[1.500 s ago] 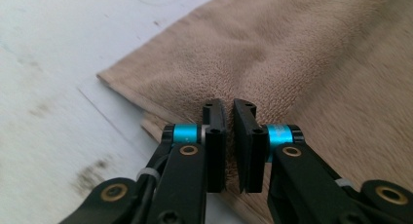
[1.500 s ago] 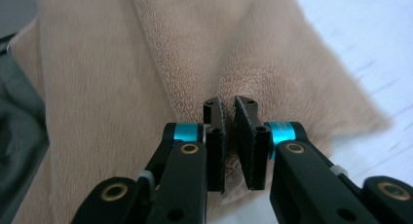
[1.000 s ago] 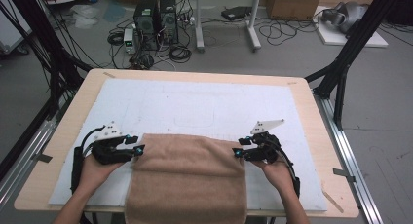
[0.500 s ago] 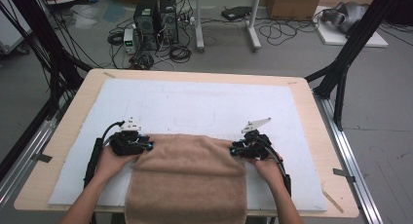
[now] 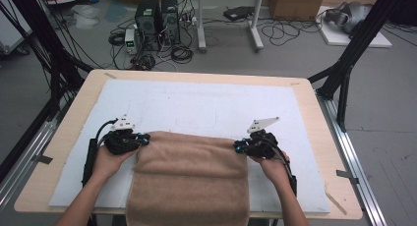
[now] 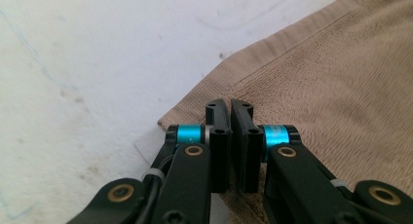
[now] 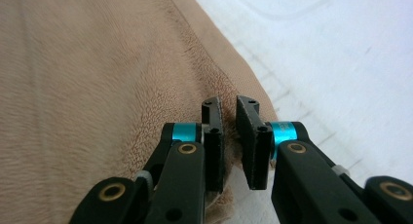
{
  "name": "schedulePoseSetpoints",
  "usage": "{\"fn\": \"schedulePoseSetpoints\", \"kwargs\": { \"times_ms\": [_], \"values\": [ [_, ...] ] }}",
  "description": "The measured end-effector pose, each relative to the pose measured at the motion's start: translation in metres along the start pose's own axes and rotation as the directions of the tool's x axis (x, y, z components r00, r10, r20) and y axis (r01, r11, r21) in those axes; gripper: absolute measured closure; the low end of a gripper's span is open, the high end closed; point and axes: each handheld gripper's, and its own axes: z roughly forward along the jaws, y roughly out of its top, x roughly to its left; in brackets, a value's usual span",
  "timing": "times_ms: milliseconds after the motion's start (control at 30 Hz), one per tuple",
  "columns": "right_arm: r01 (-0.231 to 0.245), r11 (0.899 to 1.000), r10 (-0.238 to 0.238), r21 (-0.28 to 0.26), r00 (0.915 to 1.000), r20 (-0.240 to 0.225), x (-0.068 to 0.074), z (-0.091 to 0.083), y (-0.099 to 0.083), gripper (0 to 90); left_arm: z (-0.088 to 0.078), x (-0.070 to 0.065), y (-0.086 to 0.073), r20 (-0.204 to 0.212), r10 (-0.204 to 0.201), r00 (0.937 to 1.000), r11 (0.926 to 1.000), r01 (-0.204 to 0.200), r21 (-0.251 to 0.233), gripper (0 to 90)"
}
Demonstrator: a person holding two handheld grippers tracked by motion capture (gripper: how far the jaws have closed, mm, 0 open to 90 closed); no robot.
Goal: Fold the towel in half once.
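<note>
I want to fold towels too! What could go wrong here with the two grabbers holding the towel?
1. Both the left gripper and the right gripper pinch just the far corners of the towel, so a corner might slip out when lifted.
2. The towel's near end hangs over the table's front edge, so its weight could drag it down.

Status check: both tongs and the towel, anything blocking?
Left tongs and right tongs have just been closing, each now shut on a far corner of the tan towel. Towel flat, near end hanging off the table. Nothing in the way.
</note>
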Motion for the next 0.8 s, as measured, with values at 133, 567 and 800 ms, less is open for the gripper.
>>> {"fn": "schedulePoseSetpoints", "kwargs": {
  "times_ms": [133,567,800],
  "values": [
    [0.025,0.999,-0.025,-0.038,0.9997,-0.006,0.008,-0.017,0.009,81.5,-0.016,-0.004,0.005,0.008,0.019,0.9998,0.9990,-0.018,-0.042,86.0],
    [0.154,0.977,-0.175,-0.146,0.9734,-0.147,0.094,-0.082,-0.022,69.1,-0.110,-0.071,-0.047,0.196,0.147,0.9697,0.9863,-0.128,-0.104,69.0],
    [0.121,0.985,-0.132,-0.119,0.9875,-0.086,0.075,-0.070,-0.021,61.1,-0.097,-0.057,-0.035,0.116,0.163,0.9797,0.9842,-0.153,-0.088,60.2]
  ]
}}
